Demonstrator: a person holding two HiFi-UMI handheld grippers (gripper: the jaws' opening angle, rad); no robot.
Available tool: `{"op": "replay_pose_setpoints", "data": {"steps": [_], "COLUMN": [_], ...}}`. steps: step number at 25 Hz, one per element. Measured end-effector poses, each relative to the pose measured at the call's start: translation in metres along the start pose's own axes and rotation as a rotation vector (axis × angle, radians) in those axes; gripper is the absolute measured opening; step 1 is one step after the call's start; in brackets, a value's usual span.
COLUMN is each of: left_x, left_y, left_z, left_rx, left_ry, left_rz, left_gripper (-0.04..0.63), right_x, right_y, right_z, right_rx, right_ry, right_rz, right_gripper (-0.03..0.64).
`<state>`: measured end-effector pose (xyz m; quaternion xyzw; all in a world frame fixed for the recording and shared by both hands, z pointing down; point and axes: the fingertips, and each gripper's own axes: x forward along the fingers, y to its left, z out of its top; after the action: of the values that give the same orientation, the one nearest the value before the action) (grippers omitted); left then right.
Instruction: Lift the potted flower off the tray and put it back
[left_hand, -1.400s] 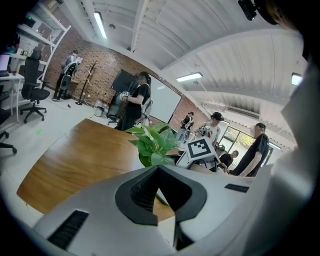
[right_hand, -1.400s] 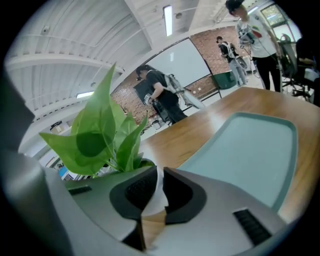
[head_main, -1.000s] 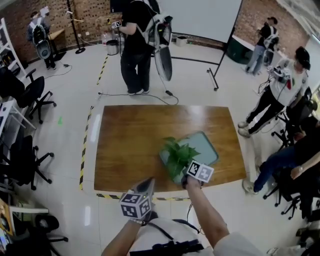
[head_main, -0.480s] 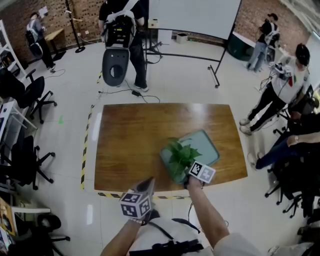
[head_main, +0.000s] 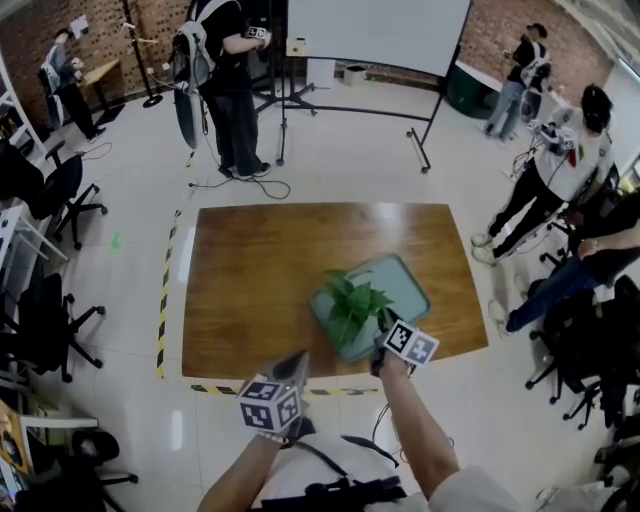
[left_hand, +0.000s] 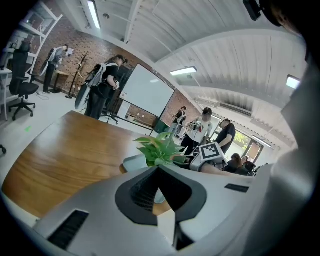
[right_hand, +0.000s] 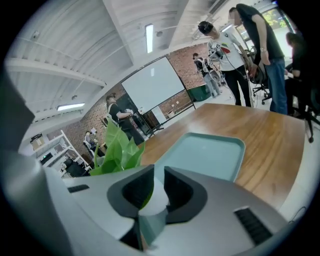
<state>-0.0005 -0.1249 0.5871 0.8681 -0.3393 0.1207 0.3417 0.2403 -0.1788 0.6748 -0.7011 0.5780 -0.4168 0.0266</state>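
The potted flower (head_main: 352, 308) is set upright on the tray (head_main: 405, 283), at the tray's corner nearest the person, and so is judged to be back in its place rather than lifted. It is made up of a small white pot (right_hand: 156, 196) and a loose spray of green leaves (right_hand: 117, 150) that spreads wider than the pot. The whole is judged to be light but somewhat top-heavy, so that it can be tipped by a careless nudge. The pot looks smooth and stiff and may be slippery, while the leaves are soft and easily bent or torn. It is therefore best taken by the pot's wall, just under the rim and below the foliage, and kept upright; the stems are not to be pinched. The right tool (right_hand: 156, 175) is held at that same near corner of the tray with its jaws about half apart and opening; the pot stands between them, but no firm squeeze on it can be made out, and the hold is judged to be let go. The left tool (left_hand: 159, 170) is held off the tray, well to the near left of it, with its jaws brought together on nothing. The tray lies on a wooden desk (head_main: 260, 280), toward the desk's near right part, and people (head_main: 215, 85) are seen standing well beyond the tray.
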Motion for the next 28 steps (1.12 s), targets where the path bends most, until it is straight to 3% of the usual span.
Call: {"op": "replay_pose_setpoints", "data": {"steps": [2, 6, 13, 20, 28], "left_x": [0.000, -0.004, -0.014, -0.035, -0.063], "left_y": [-0.003, -0.009, -0.033, -0.067, -0.089], "left_z": [0.000, -0.004, -0.018, -0.046, -0.089], "left_rx": [0.002, 0.012, 0.032, 0.049, 0.038], "left_ry": [-0.008, -0.024, -0.032, -0.041, -0.055], "left_rz": [0.004, 0.022, 0.037, 0.052, 0.098], "left_gripper": [-0.003, -0.003, -0.003, -0.005, -0.003], "right_x": [-0.017, -0.057, -0.124, -0.176, -0.214], "right_y": [-0.006, -0.010, -0.010, 0.003, -0.008], "right_z": [0.007, 0.012, -0.002, -0.057, -0.118], "right_rx": [-0.008, -0.057, -0.054, -0.198, -0.308], "right_ry": [-0.012, -0.032, -0.018, 0.055, 0.108], "right_rz": [0.023, 0.092, 0.182, 0.248, 0.260], "right_gripper": [0.086, 0.016, 0.002, 0.002, 0.002]}}
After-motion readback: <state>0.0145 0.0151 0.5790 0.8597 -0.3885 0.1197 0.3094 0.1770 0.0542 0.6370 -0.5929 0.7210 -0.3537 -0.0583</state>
